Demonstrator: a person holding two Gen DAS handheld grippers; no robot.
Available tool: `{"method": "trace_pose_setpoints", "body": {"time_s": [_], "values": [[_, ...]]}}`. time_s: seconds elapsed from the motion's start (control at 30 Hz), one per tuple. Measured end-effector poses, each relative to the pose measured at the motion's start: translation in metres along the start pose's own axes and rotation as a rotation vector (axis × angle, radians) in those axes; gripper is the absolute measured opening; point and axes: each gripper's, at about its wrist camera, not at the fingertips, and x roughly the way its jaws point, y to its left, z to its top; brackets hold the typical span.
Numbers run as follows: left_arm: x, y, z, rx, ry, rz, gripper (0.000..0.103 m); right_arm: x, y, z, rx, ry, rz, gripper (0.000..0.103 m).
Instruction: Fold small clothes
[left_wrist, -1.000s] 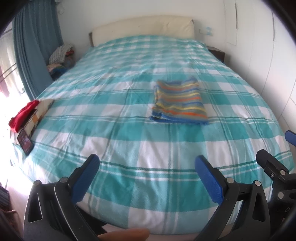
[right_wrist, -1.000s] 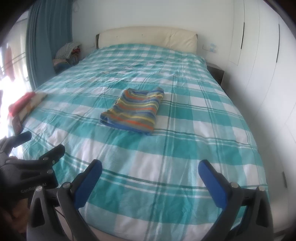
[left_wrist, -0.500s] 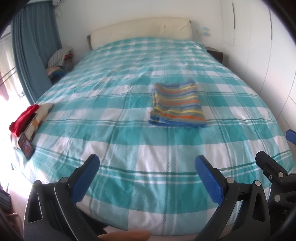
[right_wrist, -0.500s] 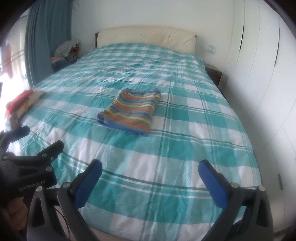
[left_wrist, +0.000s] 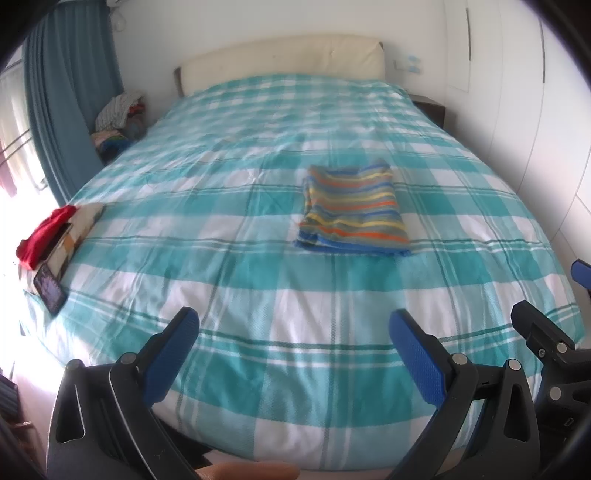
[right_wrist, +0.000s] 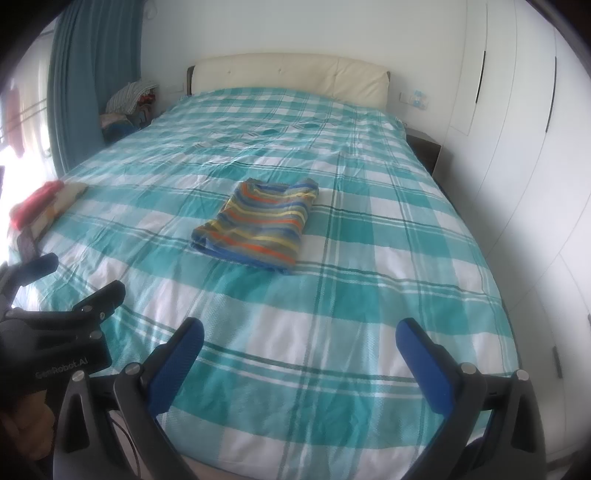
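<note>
One striped garment (left_wrist: 352, 210), folded to a compact rectangle, lying flat on the checked bedspread (left_wrist: 258, 288) well ahead of both tongs and touched by neither

Left tongs (left_wrist: 295, 332): released, blue pads spread wide, holding nothing, low over the near edge of the bed. Right tongs (right_wrist: 301, 341): likewise released and empty; the garment sits ahead and slightly to their left.

Red cloth (left_wrist: 46, 232) on a patterned item, with a dark phone-like slab (left_wrist: 50, 288), far left of the left tongs at the bed's edge. Heap of clothes (right_wrist: 131, 98) beyond the bed's far left corner, beside the curtain (right_wrist: 92, 74).

Risks, as judged: the fold appears finished, so any further grasp could drag the top layer and undo it; a pinch that catches the bedspread as well would lift both together.

Obscured: underside and inner layers of the garment, so the garment type is uncertain; heap contents indistinct; a fingertip cut off at the lower frame edge
</note>
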Motion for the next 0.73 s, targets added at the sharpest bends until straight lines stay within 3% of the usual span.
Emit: {"method": "trace_pose_setpoints", "body": {"time_s": [0.4, 0.73], "values": [[0.0001, -0.0021, -0.0009, -0.013, 0.003, -0.019, 0.103, -0.0019, -0.0012, 0.0015, 0.01, 0.003, -0.002, 0.102], [-0.0084, -0.0081, -0.0049, -0.006, -0.044, -0.032, 0.103, -0.0001, -0.0049, 0.0008, 0.023, 0.012, -0.003, 0.102]]}}
